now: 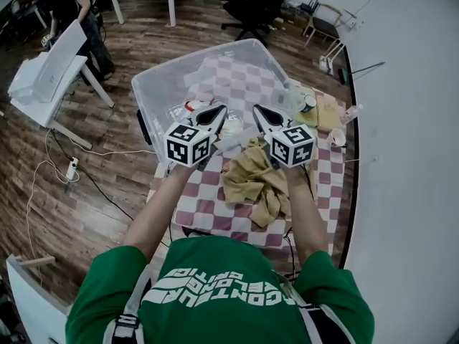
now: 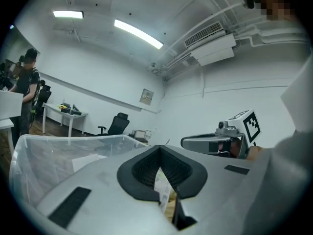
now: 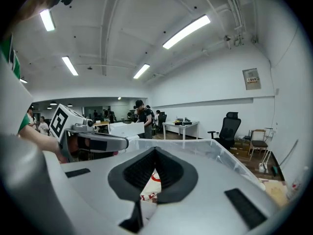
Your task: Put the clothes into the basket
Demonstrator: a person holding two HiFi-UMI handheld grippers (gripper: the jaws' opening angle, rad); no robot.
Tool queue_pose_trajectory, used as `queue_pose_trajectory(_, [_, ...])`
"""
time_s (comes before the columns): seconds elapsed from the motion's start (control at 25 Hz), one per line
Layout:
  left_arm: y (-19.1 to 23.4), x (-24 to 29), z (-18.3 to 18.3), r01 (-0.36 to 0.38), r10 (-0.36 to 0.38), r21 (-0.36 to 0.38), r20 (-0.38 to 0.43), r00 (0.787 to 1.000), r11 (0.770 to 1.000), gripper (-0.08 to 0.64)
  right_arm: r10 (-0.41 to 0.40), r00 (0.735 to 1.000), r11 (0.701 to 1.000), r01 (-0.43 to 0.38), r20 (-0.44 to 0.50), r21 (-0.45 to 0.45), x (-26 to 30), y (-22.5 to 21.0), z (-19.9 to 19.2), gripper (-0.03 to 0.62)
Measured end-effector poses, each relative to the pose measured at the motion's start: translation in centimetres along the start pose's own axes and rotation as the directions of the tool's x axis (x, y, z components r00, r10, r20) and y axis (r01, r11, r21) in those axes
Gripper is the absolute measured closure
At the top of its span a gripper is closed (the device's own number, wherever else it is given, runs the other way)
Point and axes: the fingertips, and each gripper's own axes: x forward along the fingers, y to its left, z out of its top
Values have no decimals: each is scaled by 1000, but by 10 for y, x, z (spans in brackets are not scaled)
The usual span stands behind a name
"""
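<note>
A tan garment (image 1: 251, 181) hangs bunched over the checkered table (image 1: 203, 208), just under and between my two grippers. The left gripper (image 1: 221, 109) and the right gripper (image 1: 257, 110) are raised side by side, pointing at the clear plastic basket (image 1: 147, 84). Both are shut on the garment. In the left gripper view the jaws (image 2: 159, 153) meet, with a white printed label and tan fabric (image 2: 168, 207) in the gap beneath. In the right gripper view the jaws (image 3: 155, 152) also meet, over a white piece with red print (image 3: 149, 192). The head view hides both pinch points behind the gripper bodies.
The basket's wall (image 2: 49, 155) stands right ahead of both grippers and holds a few small white items (image 1: 195, 107). Cups and a yellow cloth (image 1: 323, 113) sit at the table's right. A white desk (image 1: 50, 77), a person (image 1: 79, 13) and an office chair (image 1: 258, 6) stand beyond.
</note>
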Motion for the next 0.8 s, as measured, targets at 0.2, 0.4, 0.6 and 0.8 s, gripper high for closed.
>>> queue_pose_trajectory(0.2, [-26,-5,-15,32,-32,2,-16,999,999,555,-24,1000,1000,24,-13,-2,-27,10,-17,584])
queue_pose_trajectory(0.4, [-47,-8,-28,62,-61,27,-33,998,998,555,-55,998,998,56,-22,11,-47,15,-34,584])
queue_pose_trajectory(0.6, [-59,-5,-43,75,-73,35,-64,995,997,555,-94,995,994,95,-22,56,-68,12,-51,584])
queue_pose_trajectory(0.8, [-70,3,-51,110,-107,34,-77,991,993,555,-142,989,987,143,-29,71,-87,4,-65,584])
